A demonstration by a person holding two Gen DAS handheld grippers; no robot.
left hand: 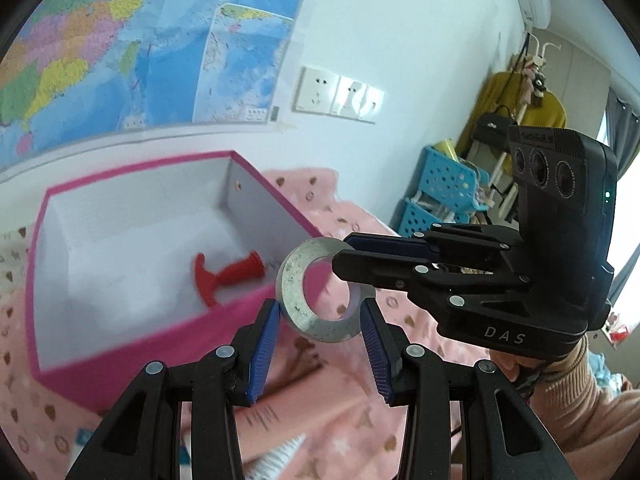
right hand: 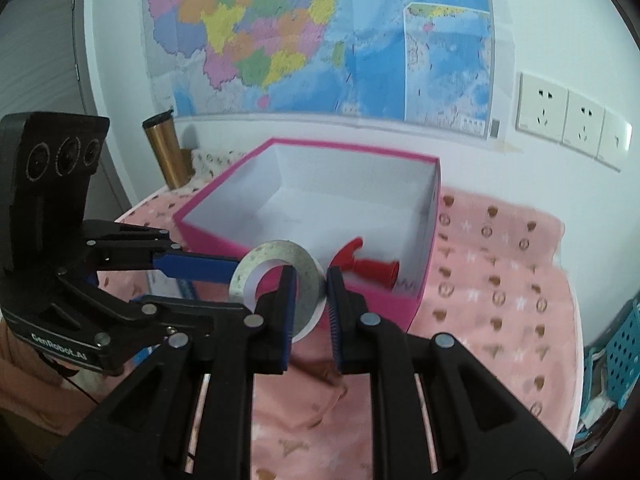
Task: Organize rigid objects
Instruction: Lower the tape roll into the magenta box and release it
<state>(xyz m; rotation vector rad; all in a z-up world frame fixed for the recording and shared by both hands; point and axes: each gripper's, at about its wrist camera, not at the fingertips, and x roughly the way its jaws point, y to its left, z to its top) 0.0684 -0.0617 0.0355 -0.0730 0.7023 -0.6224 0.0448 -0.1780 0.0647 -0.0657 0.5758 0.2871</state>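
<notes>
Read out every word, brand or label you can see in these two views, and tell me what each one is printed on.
"DAS": on the base of the black right gripper.
"GenRobot.AI": on the base of the black left gripper.
Embossed text on top of the right gripper's camera housing: too blurred to read.
Colourful wall map: place names and legend too small to read.
White wall sockets: no readable text.

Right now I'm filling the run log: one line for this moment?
both claws shut on metal ring | left claw | right claw | ring above cloth, beside pink box | red piece inside
</notes>
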